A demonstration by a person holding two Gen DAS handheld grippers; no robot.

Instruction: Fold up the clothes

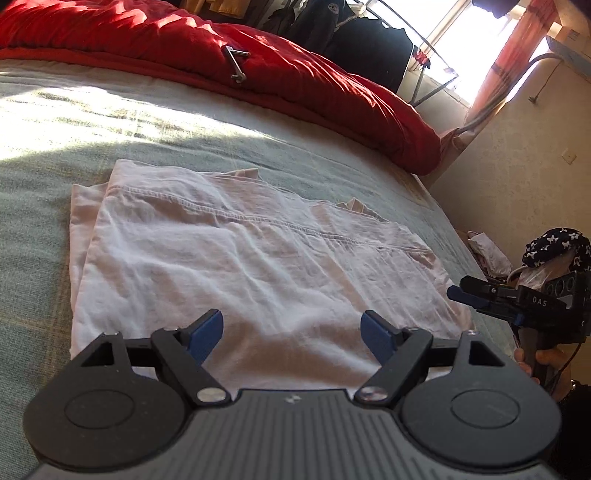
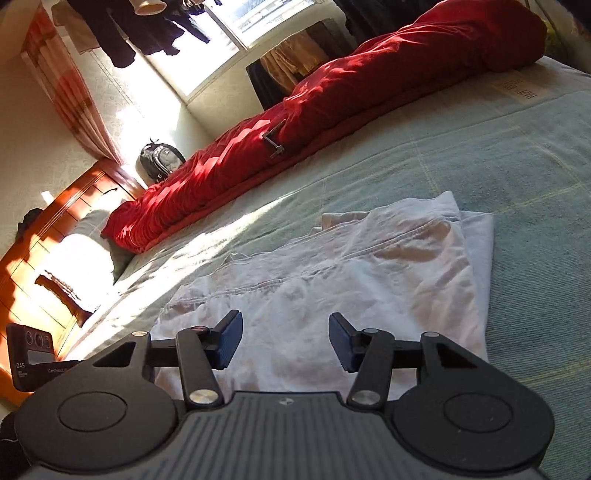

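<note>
My left claw (image 1: 293, 334) hangs with its blue-padded fingers (image 1: 207, 334) spread wide apart, holding nothing, just above the near edge of the folded white garment (image 1: 236, 258). My right claw (image 2: 285, 338) is likewise spread, a little less widely, and empty, poised over the near end of the same white garment (image 2: 332, 266). From the left wrist view I also see my right claw (image 1: 458, 293) off the garment's right edge, side-on; from that angle I cannot tell how its fingers stand.

The garment lies flat on the bed (image 1: 33, 206), folded into a rough rectangle with a stitched seam running across its top layer and a lower layer peeking out along one side. It is creased but spread smooth, and nothing rests on it.

The bed is covered with a pale green blanket with faint checks. Along its far side lies a bunched red duvet (image 1: 258, 62), with a small metal crank-shaped piece (image 1: 236, 62) resting on it. Sun pours through a window (image 2: 266, 22), beside an orange-pink curtain (image 2: 70, 85). Dark clothes (image 2: 147, 33) hang on a rack near the window. A wooden headboard (image 2: 48, 236) stands at one end of the bed, with a black backpack (image 2: 160, 162) beyond it.
</note>
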